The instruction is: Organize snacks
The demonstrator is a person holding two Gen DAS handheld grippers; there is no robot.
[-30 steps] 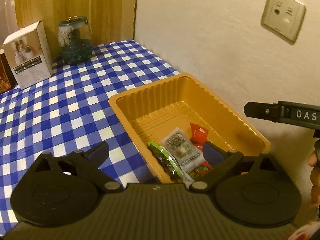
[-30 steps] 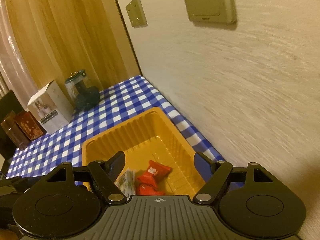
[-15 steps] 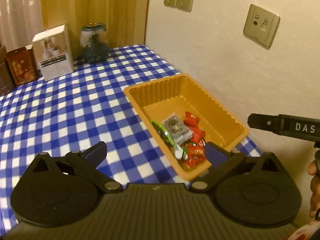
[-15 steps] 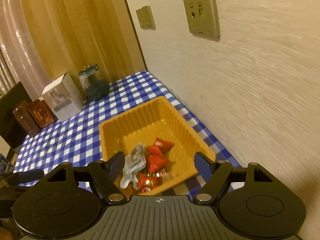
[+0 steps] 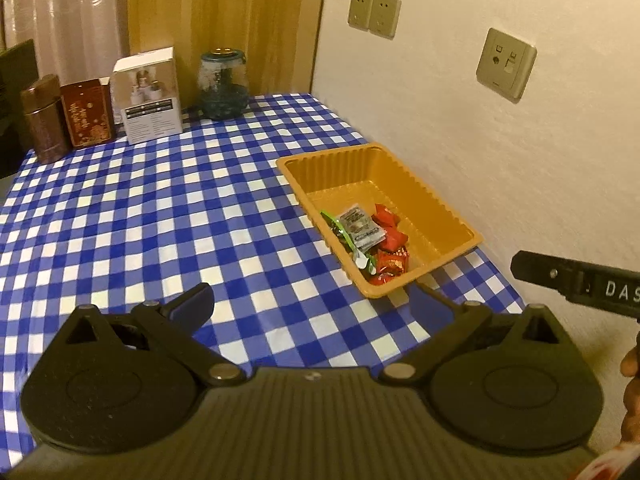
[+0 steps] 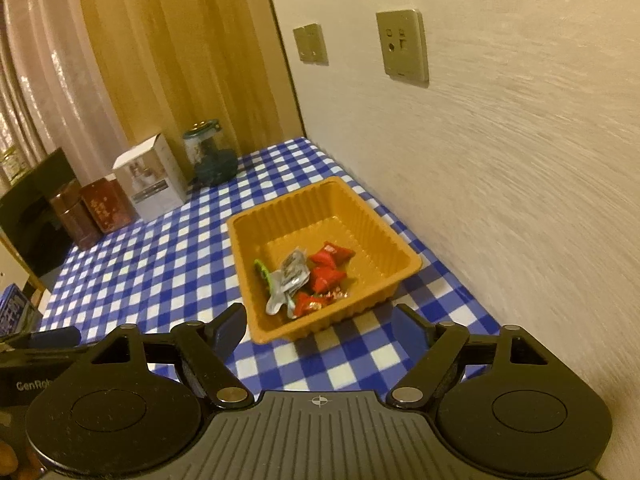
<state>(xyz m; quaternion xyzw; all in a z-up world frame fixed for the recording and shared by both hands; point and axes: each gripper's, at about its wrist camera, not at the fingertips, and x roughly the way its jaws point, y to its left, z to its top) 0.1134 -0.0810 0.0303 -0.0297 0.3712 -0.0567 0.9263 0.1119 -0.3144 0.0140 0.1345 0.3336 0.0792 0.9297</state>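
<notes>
You've pulled both grippers back and up from the orange tray [image 6: 404, 258], left gripper [image 5: 310, 306] wide and empty, right gripper [image 6: 320, 326] empty and opening, snacks [image 6: 308, 276] piled at the tray's near end by the desk [image 5: 160, 216] edge, so a careless swing could knock it off.
</notes>
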